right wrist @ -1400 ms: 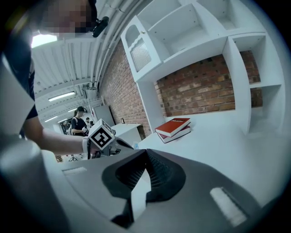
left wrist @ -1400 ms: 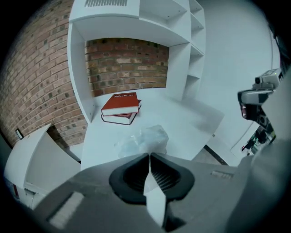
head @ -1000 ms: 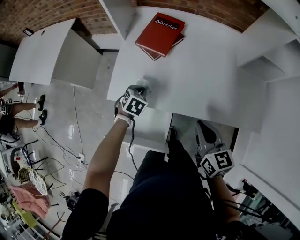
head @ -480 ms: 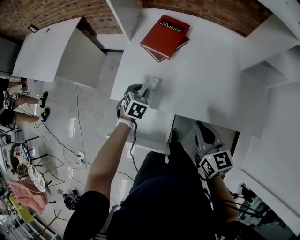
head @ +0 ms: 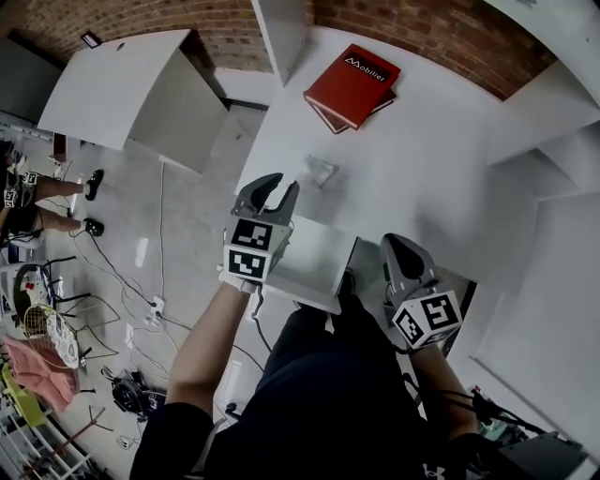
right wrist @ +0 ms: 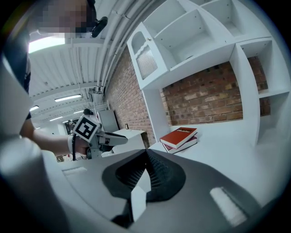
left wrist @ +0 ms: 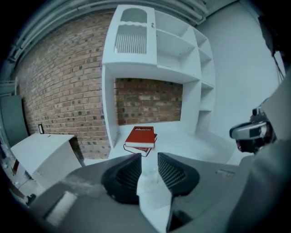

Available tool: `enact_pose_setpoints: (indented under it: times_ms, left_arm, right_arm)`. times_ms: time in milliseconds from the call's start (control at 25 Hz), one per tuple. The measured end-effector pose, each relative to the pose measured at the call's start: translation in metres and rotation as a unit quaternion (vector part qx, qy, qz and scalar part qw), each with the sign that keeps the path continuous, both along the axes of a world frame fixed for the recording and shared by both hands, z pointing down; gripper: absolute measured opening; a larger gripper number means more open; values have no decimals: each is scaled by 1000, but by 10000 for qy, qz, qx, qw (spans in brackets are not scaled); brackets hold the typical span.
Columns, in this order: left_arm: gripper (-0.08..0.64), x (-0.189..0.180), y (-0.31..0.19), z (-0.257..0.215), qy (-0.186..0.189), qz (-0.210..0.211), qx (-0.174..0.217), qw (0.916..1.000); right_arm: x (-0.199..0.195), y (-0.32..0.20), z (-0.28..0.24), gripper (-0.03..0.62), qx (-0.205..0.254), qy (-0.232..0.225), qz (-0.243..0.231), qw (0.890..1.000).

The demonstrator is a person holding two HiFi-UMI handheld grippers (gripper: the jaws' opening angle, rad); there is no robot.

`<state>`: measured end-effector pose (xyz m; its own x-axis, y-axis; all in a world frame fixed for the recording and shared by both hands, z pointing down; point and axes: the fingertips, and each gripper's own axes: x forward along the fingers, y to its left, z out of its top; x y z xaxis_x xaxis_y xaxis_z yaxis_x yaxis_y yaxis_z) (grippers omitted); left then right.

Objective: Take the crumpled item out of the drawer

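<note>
The crumpled item (head: 319,172), a small pale clear wad, lies on the white desk top (head: 412,159) near its front edge. My left gripper (head: 279,187) (left wrist: 149,157) stands open just short of it, nothing between its fingers. It also shows in the right gripper view, where the left gripper (right wrist: 113,139) is held out at the left. Below the desk edge the white drawer (head: 314,262) is pulled out, and what I see of its inside is bare. My right gripper (head: 400,248) (right wrist: 146,152) is shut and empty, low beside the drawer's right side.
Two red books (head: 352,73) (left wrist: 141,136) (right wrist: 178,136) are stacked at the back of the desk. White shelf uprights (head: 277,28) and side shelves (head: 544,122) frame it. A low white cabinet (head: 131,94) stands left; cables (head: 159,300) trail on the floor.
My left gripper was shut on the crumpled item over the desk; its jaws have since opened and drawn back toward me, leaving the item on the desk. The right gripper has barely moved.
</note>
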<state>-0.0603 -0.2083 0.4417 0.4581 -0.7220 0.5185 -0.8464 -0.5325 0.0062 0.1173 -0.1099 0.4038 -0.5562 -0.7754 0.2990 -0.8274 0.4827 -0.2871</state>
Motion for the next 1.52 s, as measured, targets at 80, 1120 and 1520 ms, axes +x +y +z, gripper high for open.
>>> enact_pose_setpoints:
  times_ms: [80,1120,1520]
  left_arm:
    - [121,-4,14,-22,266,-109,146,9995]
    - [3,-84,138,-182,1562,-1689,1832,9558]
    - [2,-83,136,-184,1430,-1676,1862,9575]
  right_arm:
    - [-4,-6,-6,2,126,13,-87,9999]
    - [-61,-12,-149,2,2058,63,-644,9764]
    - [-63,-11,-152,2,2066,50,-726,9757]
